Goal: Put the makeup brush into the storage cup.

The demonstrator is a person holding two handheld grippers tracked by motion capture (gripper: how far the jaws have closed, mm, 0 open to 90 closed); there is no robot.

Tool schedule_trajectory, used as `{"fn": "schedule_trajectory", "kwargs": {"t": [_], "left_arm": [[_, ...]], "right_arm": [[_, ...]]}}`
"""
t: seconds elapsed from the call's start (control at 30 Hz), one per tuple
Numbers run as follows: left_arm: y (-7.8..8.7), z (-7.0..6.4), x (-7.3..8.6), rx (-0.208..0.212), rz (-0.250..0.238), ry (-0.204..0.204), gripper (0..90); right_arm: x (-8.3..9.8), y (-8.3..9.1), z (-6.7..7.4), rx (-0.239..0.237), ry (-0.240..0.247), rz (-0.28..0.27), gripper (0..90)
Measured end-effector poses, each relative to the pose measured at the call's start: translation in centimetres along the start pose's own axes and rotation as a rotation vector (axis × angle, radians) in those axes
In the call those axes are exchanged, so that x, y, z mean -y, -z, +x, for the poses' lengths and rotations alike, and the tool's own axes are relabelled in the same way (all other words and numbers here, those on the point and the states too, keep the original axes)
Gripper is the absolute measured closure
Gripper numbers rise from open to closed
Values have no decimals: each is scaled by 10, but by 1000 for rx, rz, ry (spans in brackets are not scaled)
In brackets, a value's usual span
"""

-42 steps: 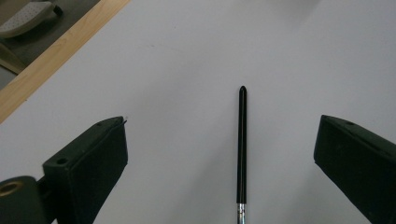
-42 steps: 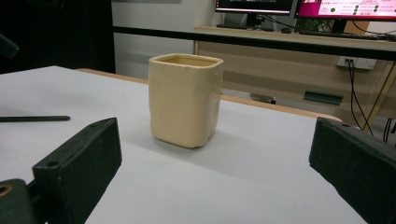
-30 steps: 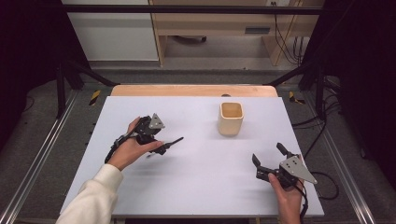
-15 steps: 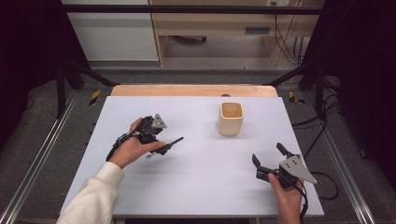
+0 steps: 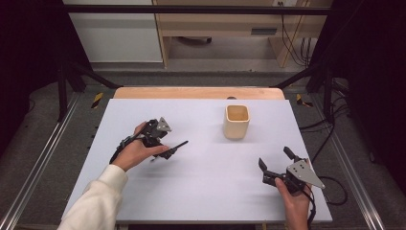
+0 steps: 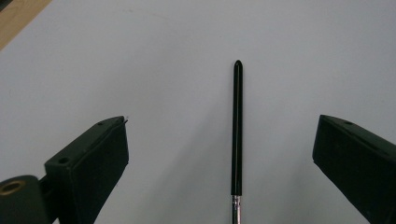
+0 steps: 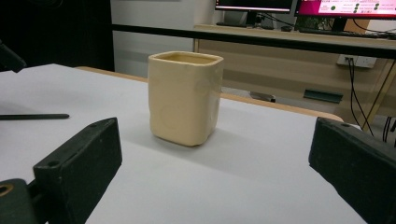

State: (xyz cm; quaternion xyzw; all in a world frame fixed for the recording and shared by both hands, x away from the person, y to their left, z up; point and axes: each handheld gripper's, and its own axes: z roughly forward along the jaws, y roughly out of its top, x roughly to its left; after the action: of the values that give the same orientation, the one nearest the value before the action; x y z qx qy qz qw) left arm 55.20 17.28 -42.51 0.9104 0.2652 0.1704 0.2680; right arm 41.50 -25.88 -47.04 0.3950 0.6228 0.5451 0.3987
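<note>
Left claw [image 5: 165, 143]: held in the person's left hand [image 5: 136, 152] over the left half of the bench, jaws spread wide apart and gripping nothing. In the left gripper view [image 6: 219, 154] the two black jaws stand far to either side of the pen, touching neither it nor each other.
Pen [image 6: 237, 126]: a slim black stick with a rounded tip, lying flat on the bench between the left claw's open jaws, roughly centred in the gap. A short silvery section shows at its near end in the left gripper view. From the high view [image 5: 176, 147] it points right and slightly far, its tip sticking out past the claw.
Right claw [image 5: 276, 161]: held in the person's right hand [image 5: 293, 196] at the near right of the bench, jaws open and empty. In the right gripper view [image 7: 215, 158] they stand wide apart, facing the cup.
Cup [image 5: 236, 121]: a cream, square-sided cup with rounded corners, standing upright on the far right part of the bench, well apart from both claws. Its inside cannot be made out from the right gripper view [image 7: 184, 97].
Bench [image 5: 210, 191]: pale lavender-white top with a wooden strip along the far edge.
Sleeve [image 5: 95, 203]: white, on the left forearm, coming in from the near left.
</note>
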Motion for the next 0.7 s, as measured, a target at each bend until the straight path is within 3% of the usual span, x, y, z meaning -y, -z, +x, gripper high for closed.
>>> {"fn": "schedule_trajectory", "kwargs": {"t": [0.13,0.43,0.7], "left_arm": [[-2,3,1,0,-4,21,34],[-7,6,-1,24,27,23,35],[-7,10,0,12,31,30,44]], "right_arm": [[0,0,0,0,-1,-6,27],[0,0,0,1,2,0,28],[0,0,0,2,2,4,28]]}}
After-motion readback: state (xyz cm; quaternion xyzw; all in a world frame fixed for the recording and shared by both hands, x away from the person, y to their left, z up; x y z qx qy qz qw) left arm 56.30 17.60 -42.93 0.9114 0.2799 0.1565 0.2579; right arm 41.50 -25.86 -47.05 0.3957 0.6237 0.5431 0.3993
